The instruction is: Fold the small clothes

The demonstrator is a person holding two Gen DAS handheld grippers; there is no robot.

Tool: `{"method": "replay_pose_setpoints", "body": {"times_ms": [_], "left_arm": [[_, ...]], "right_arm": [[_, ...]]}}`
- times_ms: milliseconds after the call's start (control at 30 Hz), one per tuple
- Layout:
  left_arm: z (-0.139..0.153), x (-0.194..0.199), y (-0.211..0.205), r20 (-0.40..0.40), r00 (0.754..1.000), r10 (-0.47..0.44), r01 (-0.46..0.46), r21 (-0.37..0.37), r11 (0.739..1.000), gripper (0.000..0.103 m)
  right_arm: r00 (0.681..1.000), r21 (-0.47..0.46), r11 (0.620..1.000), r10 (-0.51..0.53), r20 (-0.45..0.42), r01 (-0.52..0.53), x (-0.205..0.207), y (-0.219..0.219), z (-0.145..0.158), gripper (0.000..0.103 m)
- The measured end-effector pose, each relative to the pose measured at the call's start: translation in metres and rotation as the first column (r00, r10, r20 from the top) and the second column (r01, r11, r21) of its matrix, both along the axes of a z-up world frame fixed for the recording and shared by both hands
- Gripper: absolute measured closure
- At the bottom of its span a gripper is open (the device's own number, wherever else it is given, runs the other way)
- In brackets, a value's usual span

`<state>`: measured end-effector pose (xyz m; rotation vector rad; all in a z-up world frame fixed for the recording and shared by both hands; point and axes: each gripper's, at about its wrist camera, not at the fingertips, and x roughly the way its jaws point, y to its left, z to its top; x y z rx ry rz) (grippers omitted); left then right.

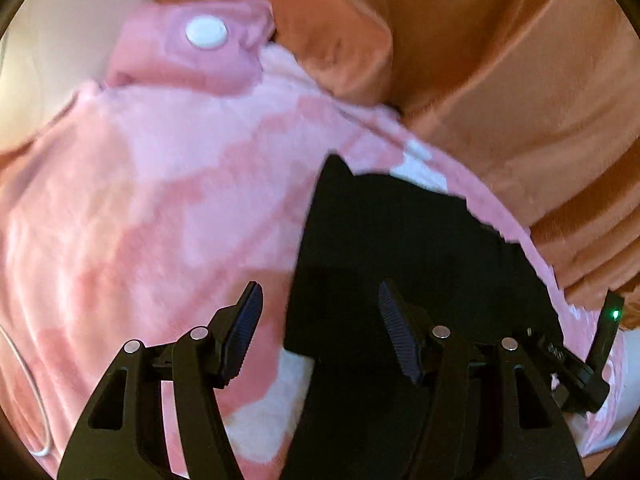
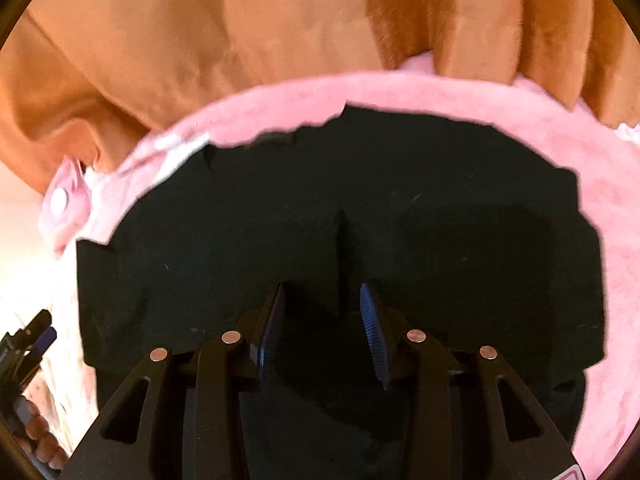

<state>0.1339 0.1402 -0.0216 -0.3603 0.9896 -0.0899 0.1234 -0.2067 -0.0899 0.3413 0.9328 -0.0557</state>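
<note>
A black garment (image 2: 400, 220) lies flat on a pink and white fleece blanket (image 2: 400, 88). In the right wrist view it fills the middle, with a vertical fold line at its centre. My right gripper (image 2: 322, 300) is open and empty, just above the garment's near part. In the left wrist view the black garment (image 1: 400, 248) lies to the right. My left gripper (image 1: 320, 300) is open and empty over its left edge, with the left finger over the blanket (image 1: 160, 184). The right gripper (image 1: 576, 364) shows at the far right of that view.
Orange-brown curtain folds (image 2: 280, 20) hang right behind the blanket. A pink tab with a white snap button (image 1: 206, 32) sits at the blanket's far corner. A thin white cable (image 1: 36, 400) lies at the left edge. The left gripper (image 2: 28, 344) shows at lower left.
</note>
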Motion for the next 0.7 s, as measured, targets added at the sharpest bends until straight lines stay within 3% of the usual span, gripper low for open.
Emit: {"method": "replay_pose_setpoints", "body": {"times_ms": [33,67,133,233,300,333,400,433,467,500,567,667,700], "left_arm": [[-0.005,0.001,-0.002,-0.02,1.0,-0.006,0.005,-0.011,1.0,0.045],[-0.006,0.001,-0.003,-0.031,1.0,-0.002,0.001,-0.02,1.0,0.045],[-0.003,0.0,-0.004,-0.019,1.0,-0.002,0.001,-0.019,1.0,0.045],[0.006,-0.001,-0.013,0.019,1.0,-0.015,0.014,0.019,1.0,0.045],[0.007,-0.001,-0.021,0.019,0.999,-0.029,0.029,0.023,0.999,0.045],[0.005,0.0,-0.025,0.011,0.999,-0.038,0.038,0.018,0.999,0.045],[-0.001,0.002,-0.034,-0.008,0.998,-0.061,0.061,0.003,0.998,0.045],[-0.004,0.002,-0.039,-0.021,0.997,-0.068,0.068,0.004,0.998,0.045],[-0.007,0.003,-0.042,-0.033,0.997,-0.068,0.068,0.001,0.998,0.045],[-0.01,0.002,-0.044,-0.047,0.997,-0.064,0.063,-0.016,0.998,0.045],[-0.012,-0.002,-0.047,-0.071,0.995,-0.066,0.062,-0.06,0.996,0.045],[-0.015,-0.004,-0.056,-0.091,0.992,-0.088,0.081,-0.072,0.994,0.045],[-0.017,-0.003,-0.059,-0.094,0.992,-0.088,0.082,-0.071,0.994,0.045]], "right_arm": [[1.0,-0.018,1.0,0.007,0.015,-0.007,0.001,0.004,0.001,0.093],[0.999,-0.016,0.999,0.035,0.028,-0.034,0.004,0.011,0.004,0.097],[0.996,0.023,0.999,0.043,0.073,-0.045,0.006,0.017,0.02,0.098],[0.97,0.056,0.995,0.066,0.235,-0.081,-0.01,0.018,0.084,0.098],[0.957,0.005,0.997,0.07,0.283,-0.074,-0.021,0.011,0.11,0.098],[0.957,-0.079,0.996,0.056,0.285,-0.034,-0.028,0.002,0.117,0.098],[0.979,-0.23,0.972,0.01,0.204,0.038,-0.025,-0.014,0.101,0.093],[0.996,-0.272,0.962,-0.014,0.091,0.038,-0.016,-0.028,0.075,0.093],[0.999,-0.243,0.969,-0.045,-0.001,0.043,-0.012,-0.043,0.054,0.093],[0.994,-0.145,0.986,-0.094,-0.056,0.085,-0.019,-0.061,0.037,0.093],[0.995,-0.002,0.995,-0.103,0.011,0.103,-0.042,-0.073,0.039,0.093],[0.995,-0.061,0.993,-0.1,0.016,0.101,-0.059,-0.07,0.055,0.087],[0.995,-0.045,0.994,-0.102,0.015,0.102,-0.064,-0.07,0.055,0.079]]}}
